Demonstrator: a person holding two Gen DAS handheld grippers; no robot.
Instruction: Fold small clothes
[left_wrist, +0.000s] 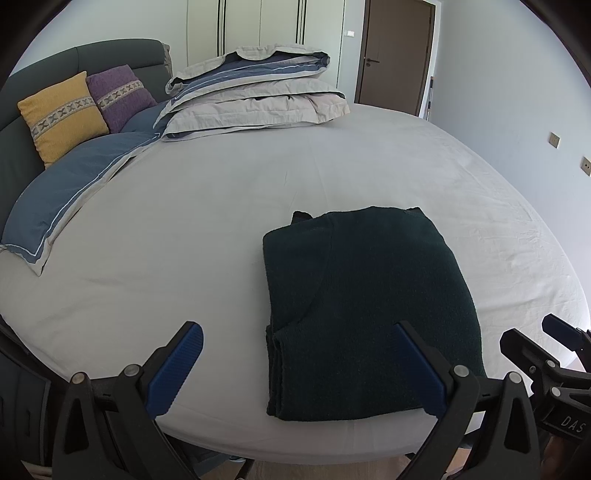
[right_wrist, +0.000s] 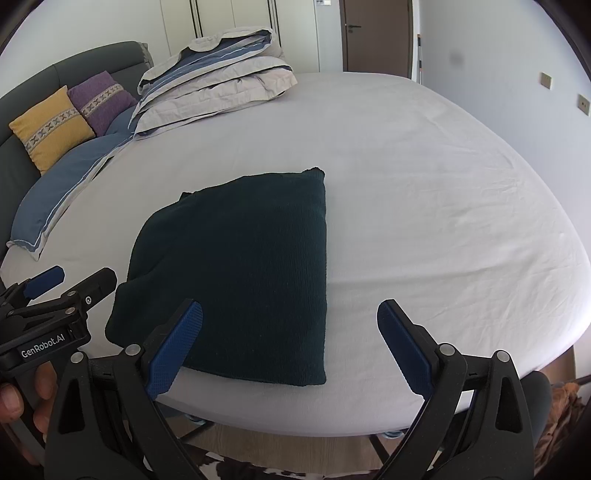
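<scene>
A dark green knitted garment lies folded into a rectangle on the white bed sheet, near the front edge; it also shows in the right wrist view. My left gripper is open and empty, held above the front edge, its right finger over the garment's near part. My right gripper is open and empty, its left finger over the garment's near edge. The right gripper shows at the right of the left view; the left gripper shows at the left of the right view.
A folded grey and blue duvet lies at the back of the bed. A blue pillow, a yellow cushion and a purple cushion lie at the left by the dark headboard. A door stands behind.
</scene>
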